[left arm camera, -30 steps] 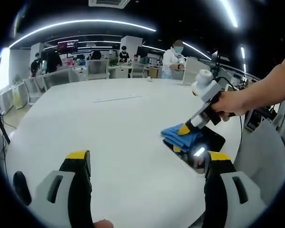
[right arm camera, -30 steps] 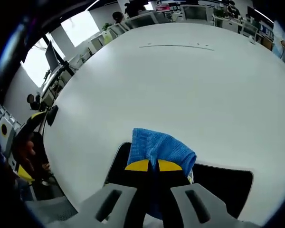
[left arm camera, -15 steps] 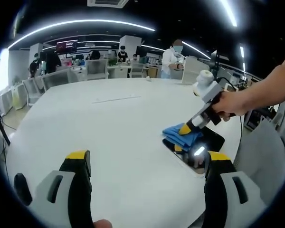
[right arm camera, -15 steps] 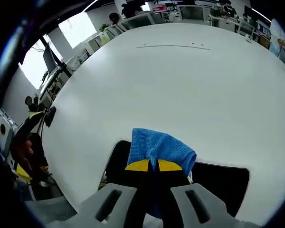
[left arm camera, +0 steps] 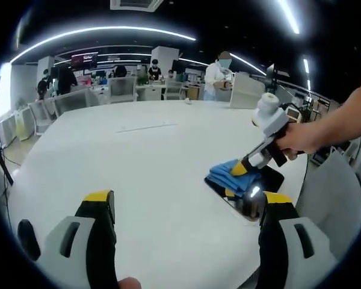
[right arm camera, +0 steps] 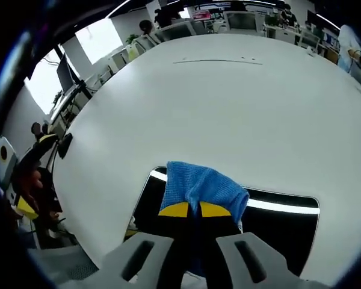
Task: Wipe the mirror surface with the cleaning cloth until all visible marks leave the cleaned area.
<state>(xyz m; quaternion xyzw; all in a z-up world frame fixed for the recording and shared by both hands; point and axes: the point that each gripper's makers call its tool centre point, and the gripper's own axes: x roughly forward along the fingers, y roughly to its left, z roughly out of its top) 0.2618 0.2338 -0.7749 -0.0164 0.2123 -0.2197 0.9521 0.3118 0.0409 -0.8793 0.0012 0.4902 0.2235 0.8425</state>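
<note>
A dark rectangular mirror lies flat on the white table, near its edge. A blue cleaning cloth rests on the mirror's left part, and my right gripper is shut on it, pressing it down. In the left gripper view the mirror reflects a ceiling light, the blue cloth lies on its far end, and the right gripper holds the cloth from above in a person's hand. My left gripper hovers open over the table, left of the mirror, with nothing between its jaws.
The large round white table stretches away behind the mirror, with a thin seam line across it. Desks, chairs and several people stand at the far side of the room. A person's forearm reaches in from the right.
The right gripper has slid the cloth a little to the right along the mirror. A bright light strip now shows reflected in the mirror in the right gripper view. The left gripper has stayed put.
</note>
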